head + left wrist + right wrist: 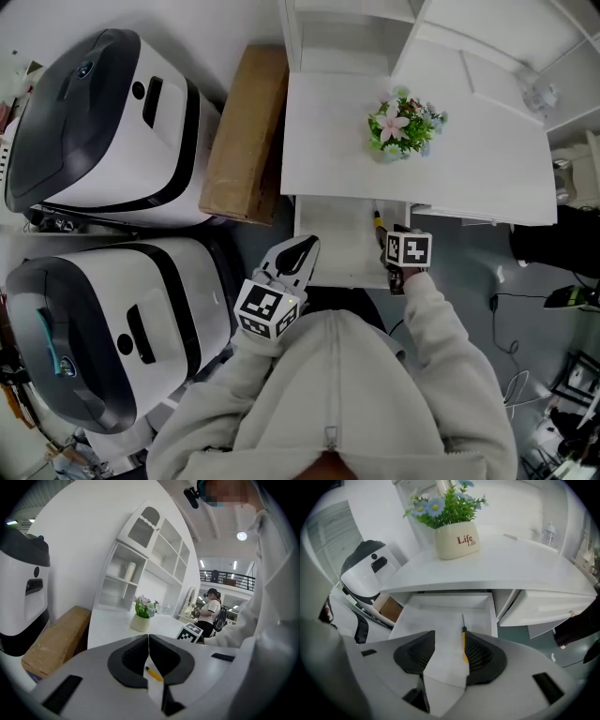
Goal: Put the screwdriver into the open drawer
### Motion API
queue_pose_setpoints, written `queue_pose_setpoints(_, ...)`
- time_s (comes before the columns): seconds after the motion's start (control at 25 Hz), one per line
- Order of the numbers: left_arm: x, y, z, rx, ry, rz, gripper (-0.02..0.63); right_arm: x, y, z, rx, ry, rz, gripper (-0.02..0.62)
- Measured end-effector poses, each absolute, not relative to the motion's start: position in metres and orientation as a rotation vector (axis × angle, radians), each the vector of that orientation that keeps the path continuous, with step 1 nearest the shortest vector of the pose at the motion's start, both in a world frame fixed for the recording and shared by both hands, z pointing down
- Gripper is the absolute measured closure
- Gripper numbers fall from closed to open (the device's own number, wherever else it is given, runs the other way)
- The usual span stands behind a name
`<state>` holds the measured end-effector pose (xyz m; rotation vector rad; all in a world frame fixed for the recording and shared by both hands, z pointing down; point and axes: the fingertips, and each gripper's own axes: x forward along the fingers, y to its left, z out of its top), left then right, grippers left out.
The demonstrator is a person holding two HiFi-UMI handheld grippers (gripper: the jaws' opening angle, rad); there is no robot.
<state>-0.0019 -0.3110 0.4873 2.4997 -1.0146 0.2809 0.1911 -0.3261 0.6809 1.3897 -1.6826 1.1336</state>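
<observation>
Wears a pale grey zipped jacket [328, 394], sleeves [441, 319] ending behind the left gripper [302, 248] and right gripper [386, 246]. White shells, black ribbed pads [480, 654], black-and-white marker cube [270, 309] behind each.

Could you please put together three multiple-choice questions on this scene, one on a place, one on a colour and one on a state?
1. Where is the screwdriver?
A. On the desk beside the flower pot
B. Lying in the open drawer
C. On the cardboard box

2. What colour is the screwdriver's handle?
A. Red
B. Blue
C. Yellow

3. How do the right gripper's jaws stand?
A. Apart, gripping nothing
B. Shut on the flower pot
C. Shut on the cardboard box

Answers:
1 B: the screwdriver rests on the drawer's floor near its right wall.
2 C: the handle shows yellow in both gripper views.
3 A: the right gripper view shows a wide gap between the jaws, with the screwdriver lying on the drawer floor, not clamped.
</observation>
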Motion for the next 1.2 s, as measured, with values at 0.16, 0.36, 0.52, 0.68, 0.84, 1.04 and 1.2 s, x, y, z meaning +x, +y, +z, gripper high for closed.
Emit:
queue_pose_setpoints(0.16,-0.002,-0.318,0.482,2.521,-1.017,0.270,0.589,0.190,-0.321,0.655,1.406,-1.764,1.135,0.383)
queue_pose_setpoints(0.36,0.004,-0.323,0.473,2.560,-1.002,0.256,0.589,0.184,-0.320,0.611,1.441,-1.917,1.092,0.383)
queue_pose_setpoints(0.52,0.011,-0.324,0.464,2.603,-0.982,0.252,0.589,0.183,-0.323,0.567,1.514,-2.020,1.026,0.385)
queue_pose_setpoints(0.68,0.017,-0.326,0.452,2.652,-0.968,0.249,0.589,0.178,-0.323,0.519,1.578,-2.124,0.913,0.385)
queue_pose_setpoints(0.84,0.021,-0.329,0.436,2.695,-0.975,0.227,0.589,0.173,-0.322,0.476,1.625,-2.242,0.827,0.387)
queue_pose_setpoints(1.04,0.021,-0.334,0.415,2.739,-1.006,0.199,0.589,0.177,-0.322,0.429,1.737,-2.374,0.648,0.409)
queue_pose_setpoints(1.2,0.019,-0.339,0.399,2.772,-1.032,0.182,0.589,0.179,-0.318,0.395,1.811,-2.477,0.518,0.435)
